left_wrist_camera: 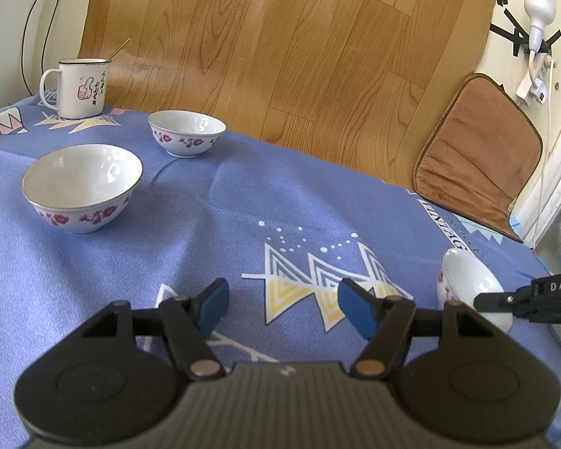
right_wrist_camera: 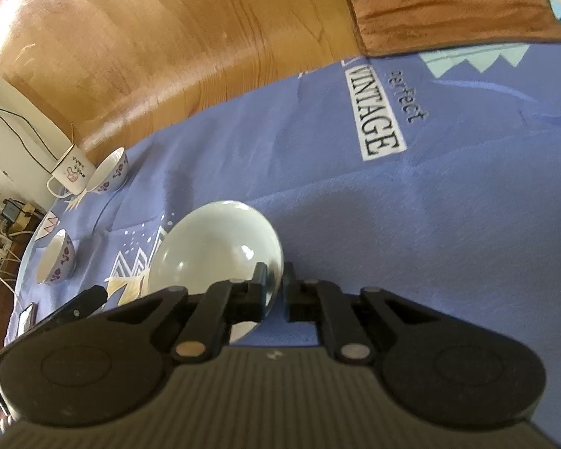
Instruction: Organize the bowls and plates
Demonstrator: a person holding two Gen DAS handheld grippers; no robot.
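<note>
Three white bowls with purple flowers are on the blue cloth (left_wrist_camera: 243,194). A large bowl (left_wrist_camera: 82,187) stands at the left and a smaller bowl (left_wrist_camera: 187,133) behind it, both upright. My left gripper (left_wrist_camera: 282,295) hovers open over the cloth with nothing between its blue pads. The third bowl (right_wrist_camera: 220,247) is tipped on its side. My right gripper (right_wrist_camera: 275,273) is shut on its rim, one finger inside and one outside. In the left wrist view that tilted bowl (left_wrist_camera: 471,284) shows at the far right, with the right gripper (left_wrist_camera: 482,301) on it.
A white enamel mug (left_wrist_camera: 80,88) with a stick in it stands at the cloth's far left corner. A brown cushion (left_wrist_camera: 478,157) lies at the far right edge. Wooden floor (left_wrist_camera: 280,37) lies beyond the cloth. A phone (right_wrist_camera: 26,318) lies at the left edge.
</note>
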